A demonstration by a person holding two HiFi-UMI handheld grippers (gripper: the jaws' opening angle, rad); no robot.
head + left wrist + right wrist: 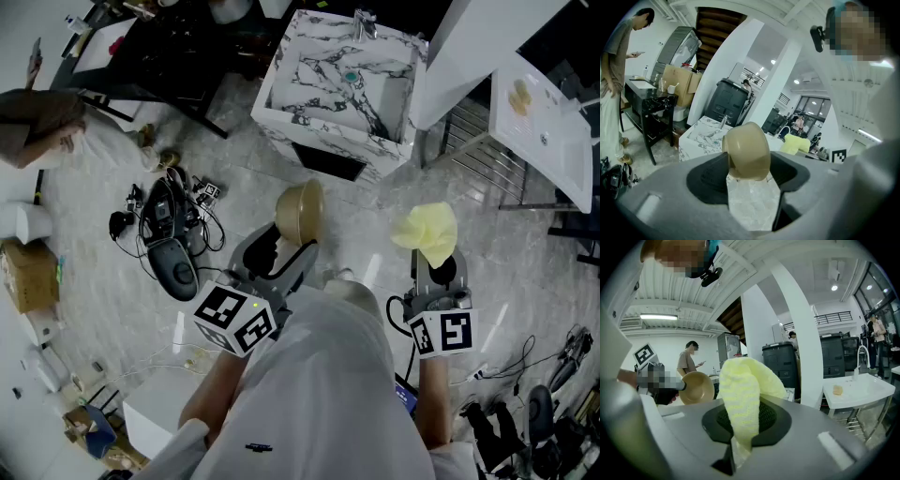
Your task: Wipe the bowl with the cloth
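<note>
1. Pale stone floor (234, 169) fills the background, with a marble-patterned sink unit (342, 80) standing at its far side and a heap of cables (169, 230) off to your left. Neither task item rests on any surface; both hang in the air above the floor.
2. Left hand-held gripper (284, 248): jaws pinched on the wall of the bowl (300, 214). The left gripper view shows the bowl (747, 151) clamped between them, turned on its side.
3. Right hand-held gripper (436, 265): jaws pressed together on the cloth (427, 232). The yellow fabric (743, 394) bunches up above the grip, and a short tail hangs below it.
4. Key relation: the bowl lies to the left of the cloth, at about the same level and clearly apart from it.
5. Bowl attitude: in the right gripper view the bowl (696, 387) shows its hollow inside, so its mouth faces roughly toward your right hand.
6. Judgement: wiping is not yet under way. Your next move probably carries the cloth leftward into the open mouth, while your left hand holds the bowl steady.
</note>
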